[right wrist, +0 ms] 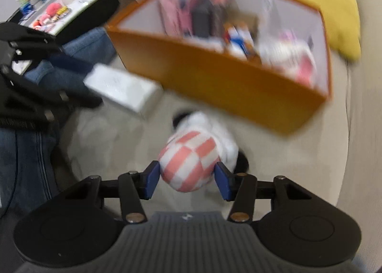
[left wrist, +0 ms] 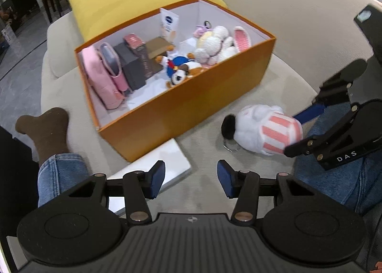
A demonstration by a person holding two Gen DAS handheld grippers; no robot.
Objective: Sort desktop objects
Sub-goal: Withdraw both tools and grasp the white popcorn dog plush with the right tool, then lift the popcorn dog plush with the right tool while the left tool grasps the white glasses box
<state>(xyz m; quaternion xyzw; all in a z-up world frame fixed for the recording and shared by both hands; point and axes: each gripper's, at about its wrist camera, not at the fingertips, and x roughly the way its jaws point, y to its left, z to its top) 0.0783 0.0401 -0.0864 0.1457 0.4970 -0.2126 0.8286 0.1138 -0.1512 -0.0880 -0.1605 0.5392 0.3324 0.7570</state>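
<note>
The right hand-held gripper [right wrist: 187,181] has its blue pads against the striped end of the white plush toy [right wrist: 198,160], which lies on the beige cushion [right wrist: 119,144] just in front of the orange box [right wrist: 214,77]. Judged from that end-on pinch, the soft round toy could squirt out or snag the box's near wall. Left of the toy, the left hand-held gripper [left wrist: 191,179] hangs spread and empty over a flat white box [left wrist: 164,158]; inside the orange box, plush toys [left wrist: 214,46] crowd the toy's side.

1 orange box [left wrist: 203,96], 2 claws [left wrist: 191,178], 1 white box [left wrist: 167,160]
</note>
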